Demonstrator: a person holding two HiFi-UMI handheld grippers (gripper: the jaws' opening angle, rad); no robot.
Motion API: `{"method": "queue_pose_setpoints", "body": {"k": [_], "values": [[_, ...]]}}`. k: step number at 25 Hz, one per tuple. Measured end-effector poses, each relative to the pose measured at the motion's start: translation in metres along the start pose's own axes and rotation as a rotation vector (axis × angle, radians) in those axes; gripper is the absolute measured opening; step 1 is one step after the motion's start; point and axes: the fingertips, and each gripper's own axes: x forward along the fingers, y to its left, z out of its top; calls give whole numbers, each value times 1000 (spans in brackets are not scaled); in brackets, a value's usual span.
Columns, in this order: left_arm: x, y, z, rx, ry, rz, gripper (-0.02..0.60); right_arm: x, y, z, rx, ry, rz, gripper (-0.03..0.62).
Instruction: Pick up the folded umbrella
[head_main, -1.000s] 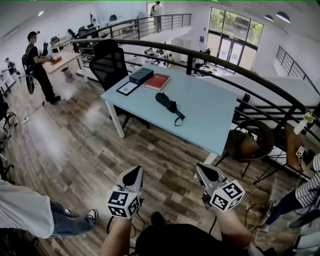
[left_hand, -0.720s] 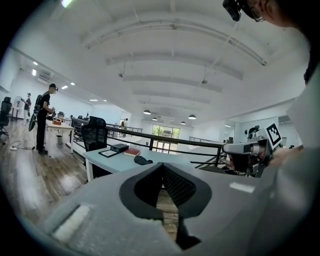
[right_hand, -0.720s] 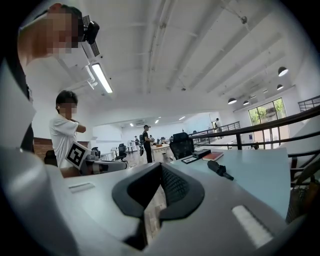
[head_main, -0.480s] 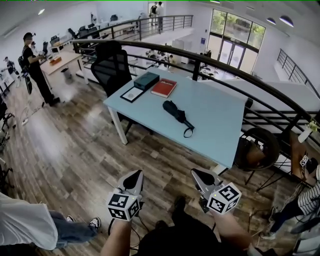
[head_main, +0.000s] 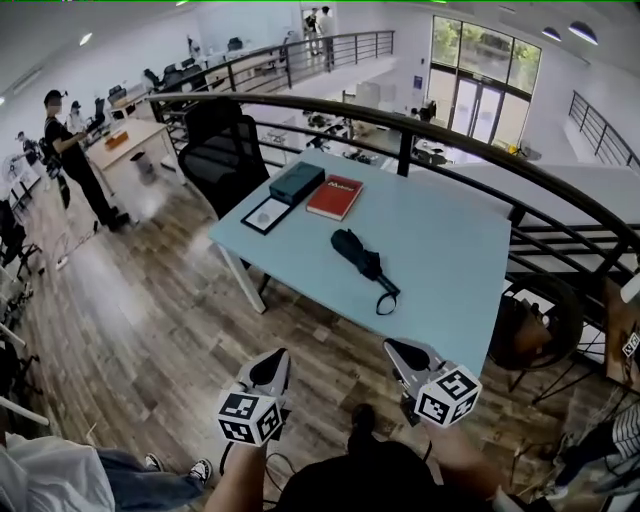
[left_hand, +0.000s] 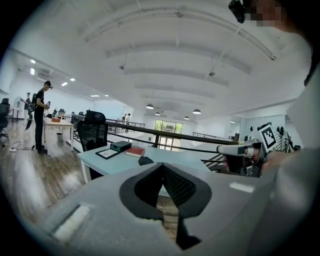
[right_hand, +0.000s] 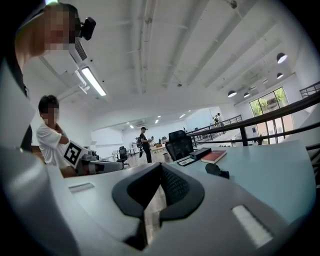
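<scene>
Left gripper (head_main: 274, 362) and right gripper (head_main: 402, 352): each has its jaws closed together with nothing between them. Both are short of the near edge of the table (head_main: 445, 240) and closer to it than one second ago. The folded umbrella (head_main: 360, 260) lies untouched near the tabletop centre, strap loop toward the near edge. A red book (head_main: 335, 197) and a dark box (head_main: 297, 182) lie beyond it, far left. In the left gripper view, the gripper body cuts off the umbrella's lower part.

A: What kind of place is this?
B: An open office on an upper level. There is a black swivel chair (head_main: 222, 150) at a light blue worktop (head_main: 450, 240), more desks (head_main: 128, 140) behind, a metal railing (head_main: 405, 120) and big windows (head_main: 485, 55).
</scene>
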Motion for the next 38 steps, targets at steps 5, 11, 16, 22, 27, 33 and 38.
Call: {"method": "queue_pose_setpoints", "body": {"k": [5, 11, 16, 22, 27, 33, 38], "values": [[74, 11, 33, -4, 6, 9, 2, 44, -65, 22, 26, -4, 40, 2], [140, 11, 63, 28, 8, 35, 2, 63, -136, 37, 44, 8, 46, 2], [182, 13, 67, 25, 29, 13, 2, 67, -168, 30, 76, 33, 19, 2], [231, 17, 67, 21, 51, -59, 2, 80, -198, 20, 105, 80, -31, 2], [273, 42, 71, 10, 53, -113, 2, 114, -219, 21, 84, 116, -74, 14], [316, 96, 85, 25, 47, -161, 2, 183, -236, 23, 67, 166, -113, 43], [344, 141, 99, 45, 45, -199, 2, 239, -240, 22, 42, 220, -142, 111]]}}
